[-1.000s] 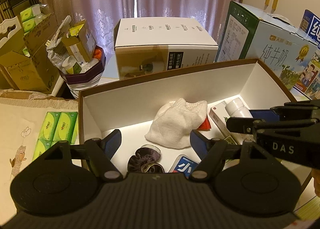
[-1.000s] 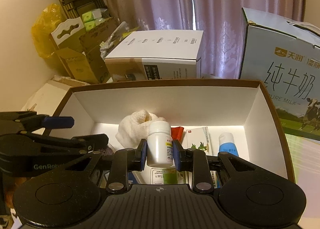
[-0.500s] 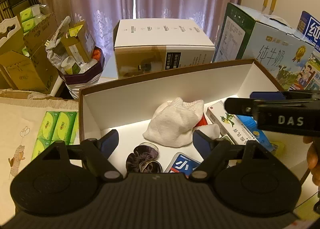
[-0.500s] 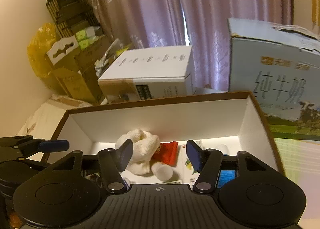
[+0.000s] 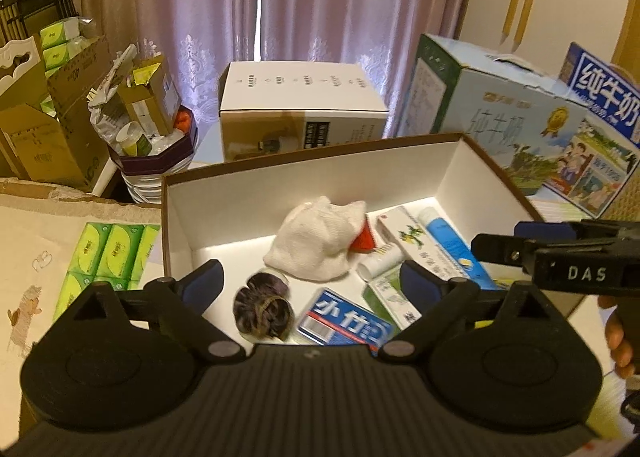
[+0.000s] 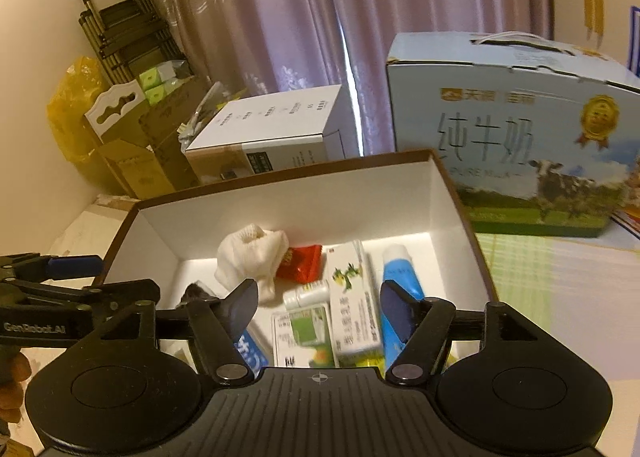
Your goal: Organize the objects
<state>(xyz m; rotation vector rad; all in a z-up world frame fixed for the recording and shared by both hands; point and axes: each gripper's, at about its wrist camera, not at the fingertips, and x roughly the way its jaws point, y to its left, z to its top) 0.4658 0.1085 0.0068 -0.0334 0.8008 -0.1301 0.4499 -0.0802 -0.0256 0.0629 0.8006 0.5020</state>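
**A:** How do your tongs stand?

**Me:** My right tongs (image 6: 318,307) are spread with nothing between the pads; the jaws have just been opening. My left tongs (image 5: 312,285) are spread wider, also just opening, also bare. Both hang over the near edge of the open box (image 5: 320,181).

**A:** And the small white bottle?

**Me:** It lies on its side (image 6: 306,293) on the box floor, just beside the red packet (image 6: 300,263) and the green-and-white carton (image 6: 352,297), near the white cloth (image 6: 250,253).

**A:** What could go wrong now?

**Me:** I judge the bottle could roll, being round and lying flat; a nudge from either pad would send it under the cloth or against the carton. The box is getting crowded too: the blue tube (image 6: 396,273), the blue-and-white packet (image 5: 346,321) and the dark bundle (image 5: 262,309) sit close together, so another item dropped in may land askew on top.

**A:** Anything between the two tools?

**Me:** They hang near each other. If I swing one across without looking, they could knock, or catch the box wall and shift it.
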